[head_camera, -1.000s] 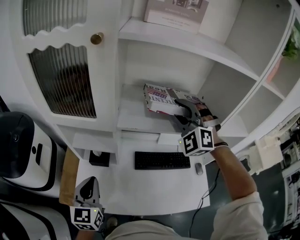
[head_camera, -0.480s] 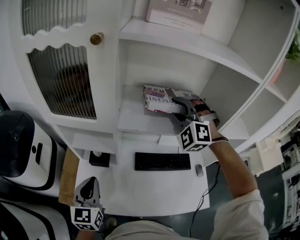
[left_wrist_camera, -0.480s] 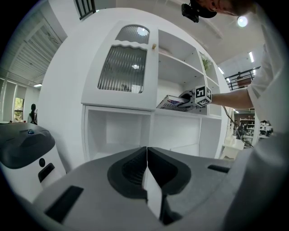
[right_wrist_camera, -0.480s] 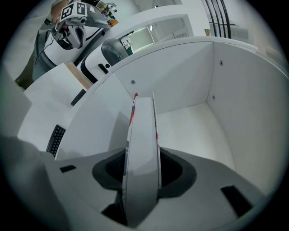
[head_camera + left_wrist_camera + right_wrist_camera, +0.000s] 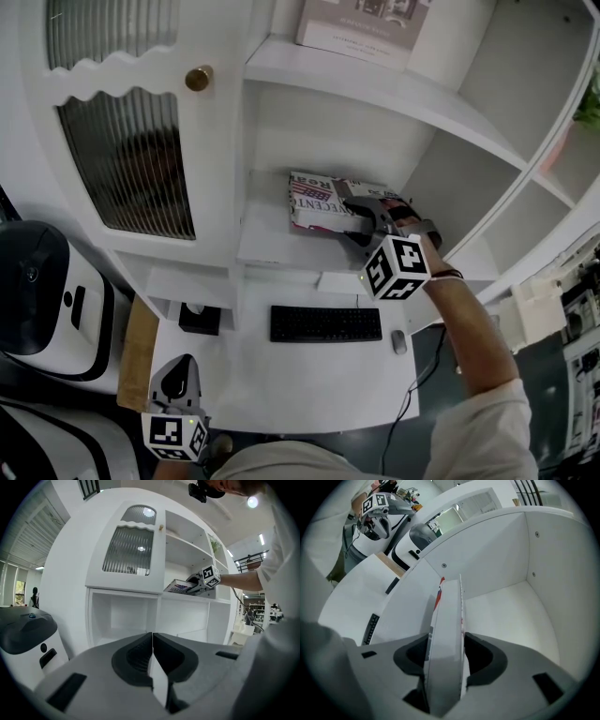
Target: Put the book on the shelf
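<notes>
Above and just beyond the keyboard, on the open shelf, the book lay cover-up and roughly level, its long side running the same way as the keyboard. My right gripper reached in from over the keyboard's right end and had the book's right end between its jaws, one jaw over the cover and one under it. Those jaws had just been opening. In the right gripper view the pads stood close along both covers, and I judged that they did not press. My left gripper hung idle well to the left of the keyboard and nearer me, jaws together on nothing.

I judged the placing almost done, with only the release and the withdrawal to come, and that was where it could go wrong. The lower jaw sat between the book and the shelf board, so I could not tell whether the book lay flat. If that end was propped on the jaw, it would drop as the jaw slid out. A pad catching a cover on the way back could drag the book toward the shelf's front edge, and from there it would tip down onto the keyboard and the surface beneath. Pulling out at a slant could also swing the book round, or knock the gripper against the compartment wall up beyond the keyboard's right end.
</notes>
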`<state>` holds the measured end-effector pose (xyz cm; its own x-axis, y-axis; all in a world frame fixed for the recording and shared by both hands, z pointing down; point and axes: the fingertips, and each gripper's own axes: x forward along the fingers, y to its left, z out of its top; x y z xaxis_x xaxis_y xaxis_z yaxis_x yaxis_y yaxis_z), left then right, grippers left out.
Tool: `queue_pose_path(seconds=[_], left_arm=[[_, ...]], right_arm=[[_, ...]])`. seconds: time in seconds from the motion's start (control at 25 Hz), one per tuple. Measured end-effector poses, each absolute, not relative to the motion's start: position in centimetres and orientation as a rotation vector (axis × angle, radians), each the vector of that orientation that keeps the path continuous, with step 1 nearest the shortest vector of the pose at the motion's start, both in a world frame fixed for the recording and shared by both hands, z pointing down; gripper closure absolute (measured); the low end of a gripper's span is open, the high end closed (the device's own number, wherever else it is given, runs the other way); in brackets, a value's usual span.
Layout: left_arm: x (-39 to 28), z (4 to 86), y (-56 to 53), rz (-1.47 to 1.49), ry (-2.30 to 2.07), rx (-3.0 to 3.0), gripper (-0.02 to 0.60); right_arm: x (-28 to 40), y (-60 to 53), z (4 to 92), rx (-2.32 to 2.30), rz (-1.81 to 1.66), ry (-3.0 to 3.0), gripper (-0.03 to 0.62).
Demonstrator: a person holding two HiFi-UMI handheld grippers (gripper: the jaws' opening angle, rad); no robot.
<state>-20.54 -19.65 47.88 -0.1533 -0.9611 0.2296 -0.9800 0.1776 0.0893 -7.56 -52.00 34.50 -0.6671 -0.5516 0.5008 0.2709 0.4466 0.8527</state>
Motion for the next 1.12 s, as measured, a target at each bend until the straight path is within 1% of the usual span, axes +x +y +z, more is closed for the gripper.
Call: queue_pose_path(seconds=[0.08,0.36,0.8,0.92,1.12], left_arm=[[-20.5,48.0,-19.6,0.117,-2.216,1.874,0.575],[-20.8,48.1,-19.5,0.111,-2.217,1.869,0.575],[-21.0,48.3,-19.3,0.112,-2.219,1.865,0.575],[-21.0,48.3,-19.4,0.113,-2.218,1.867,0.575],[-21.1,48.1,-19.4,0.111,-2.221,1.868,0.575]], right_arm=[[-7.4,-51.8,34.9,0.192,-1.279,-1.891,0.364],[-7.1,-51.2,35.3,0.077,-1.164,-1.872,0.329],[-6.4,-49.9,36.5,-0.096,-0.989,-1.866,0.290],[-6.4,-49.6,36.8,-0.117,-0.964,-1.864,0.263],[-6.4,-49.4,36.4,-0.118,-0.968,-1.867,0.281]])
